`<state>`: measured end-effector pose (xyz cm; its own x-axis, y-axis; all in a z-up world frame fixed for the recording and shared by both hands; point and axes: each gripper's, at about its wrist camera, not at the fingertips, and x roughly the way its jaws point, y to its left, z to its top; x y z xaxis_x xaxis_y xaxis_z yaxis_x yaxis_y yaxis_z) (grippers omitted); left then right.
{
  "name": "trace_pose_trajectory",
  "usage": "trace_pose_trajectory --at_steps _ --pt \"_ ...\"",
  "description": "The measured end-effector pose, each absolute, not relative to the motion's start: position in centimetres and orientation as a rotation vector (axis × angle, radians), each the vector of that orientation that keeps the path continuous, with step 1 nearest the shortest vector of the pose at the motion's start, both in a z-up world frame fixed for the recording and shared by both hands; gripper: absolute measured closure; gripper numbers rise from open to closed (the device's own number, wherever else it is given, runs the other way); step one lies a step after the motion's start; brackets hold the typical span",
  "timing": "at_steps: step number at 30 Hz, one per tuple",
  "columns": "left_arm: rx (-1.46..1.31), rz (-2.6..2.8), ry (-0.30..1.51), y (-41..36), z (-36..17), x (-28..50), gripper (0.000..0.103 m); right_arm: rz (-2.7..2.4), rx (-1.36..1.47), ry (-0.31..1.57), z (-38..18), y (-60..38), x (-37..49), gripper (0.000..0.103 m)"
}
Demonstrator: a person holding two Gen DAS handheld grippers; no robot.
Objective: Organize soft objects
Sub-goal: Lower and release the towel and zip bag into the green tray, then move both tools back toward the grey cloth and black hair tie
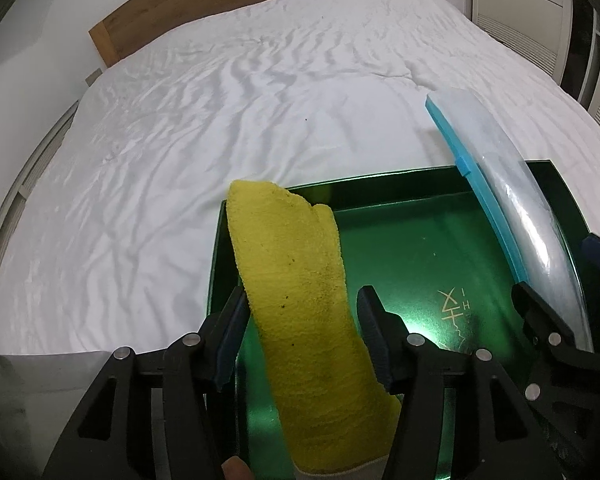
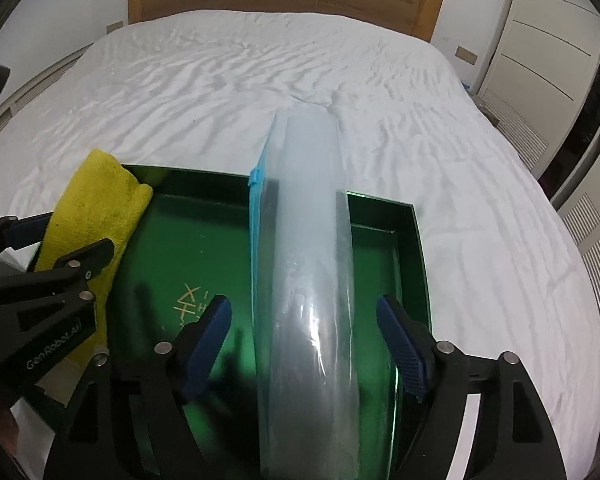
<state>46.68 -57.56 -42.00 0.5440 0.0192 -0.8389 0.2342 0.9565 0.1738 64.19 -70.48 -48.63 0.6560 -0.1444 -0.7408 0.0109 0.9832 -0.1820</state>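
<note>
My left gripper [image 1: 304, 336] stands apart around the yellow towel [image 1: 296, 280], not pressing it. My right gripper [image 2: 304, 344] gapes wide around the clear zip bag [image 2: 308, 280] over the green tray [image 2: 412, 224].

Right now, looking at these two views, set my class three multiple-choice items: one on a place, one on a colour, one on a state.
1. Where does the yellow towel lie?
A. along the green tray's left side
B. by the headboard
C. on the floor

2. What colour is the clear bag's zip strip?
A. red
B. light blue
C. black

3. How is the right hand-held gripper?
A. open, pads clear of the bag
C. out of view
B. clamped on the towel

Answers: 1 A, it drapes over the tray's left edge. 2 B, blue edging. 3 A, gaps show on both sides.
</note>
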Motion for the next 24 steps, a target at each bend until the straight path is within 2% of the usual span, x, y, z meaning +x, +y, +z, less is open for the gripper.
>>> trace_pose_trajectory --at_steps 11,13,17,24 --pt "0.274 -0.127 0.971 -57.1 -40.9 45.2 0.054 -0.105 -0.17 0.838 -46.3 -69.4 61.5 0.021" --pt "0.27 -0.132 0.973 -57.1 -40.7 44.8 0.054 -0.126 -0.182 0.829 -45.7 -68.9 61.0 0.017" --pt "0.227 -0.161 0.962 -56.7 -39.2 42.8 0.054 -0.163 -0.182 0.81 -44.2 -69.1 58.7 0.011" --pt "0.151 -0.247 0.936 -54.5 -35.6 37.3 0.054 -0.227 -0.189 0.791 -41.4 -67.9 53.0 0.011"
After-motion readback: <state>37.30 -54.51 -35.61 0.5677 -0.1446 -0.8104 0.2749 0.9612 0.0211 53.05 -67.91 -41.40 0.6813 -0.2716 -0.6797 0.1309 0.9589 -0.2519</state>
